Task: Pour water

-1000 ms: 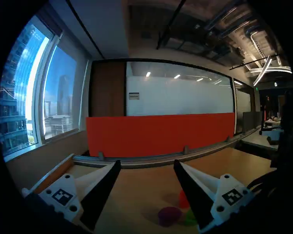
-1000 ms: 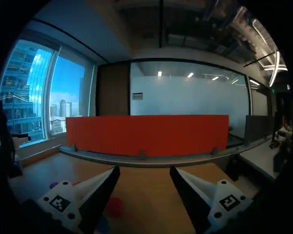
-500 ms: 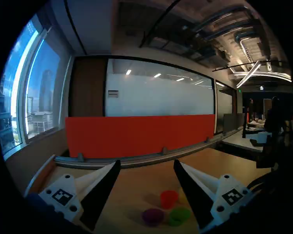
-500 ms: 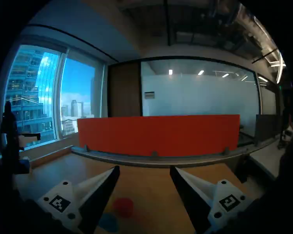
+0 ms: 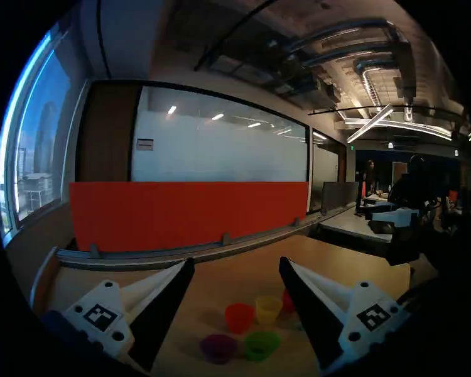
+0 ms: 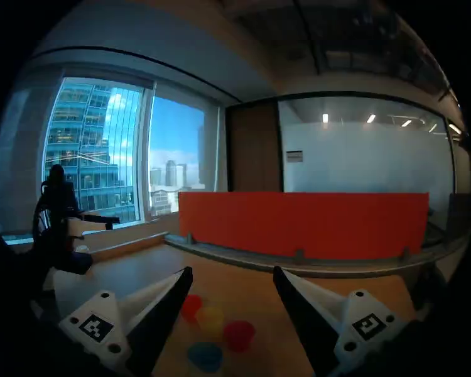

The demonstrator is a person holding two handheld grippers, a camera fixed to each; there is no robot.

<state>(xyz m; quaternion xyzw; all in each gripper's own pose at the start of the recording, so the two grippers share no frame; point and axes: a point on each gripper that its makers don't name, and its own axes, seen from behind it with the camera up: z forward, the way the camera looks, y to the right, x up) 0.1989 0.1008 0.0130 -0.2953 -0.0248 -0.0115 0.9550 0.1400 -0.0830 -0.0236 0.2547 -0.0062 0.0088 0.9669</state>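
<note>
Several small coloured cups stand close together on the wooden table (image 5: 248,283). In the left gripper view an orange-red cup (image 5: 238,317), a yellow cup (image 5: 268,309), a purple cup (image 5: 218,347) and a green cup (image 5: 261,344) sit low between the fingers. My left gripper (image 5: 235,261) is open above them and holds nothing. In the right gripper view a red cup (image 6: 191,306), a yellow cup (image 6: 210,317), another red cup (image 6: 238,333) and a blue cup (image 6: 205,355) lie below my right gripper (image 6: 231,270), which is open and empty.
An orange divider panel (image 5: 185,213) (image 6: 304,223) runs along the table's far edge. Tall windows (image 6: 103,157) are beyond the table. A dark silhouette (image 6: 56,217) stands at the table's left end, and another dark shape (image 5: 417,217) is at the right.
The left gripper view has swung to the right and the right gripper view to the left. More cups have come into sight between both pairs of fingers. Both grippers stay open.
</note>
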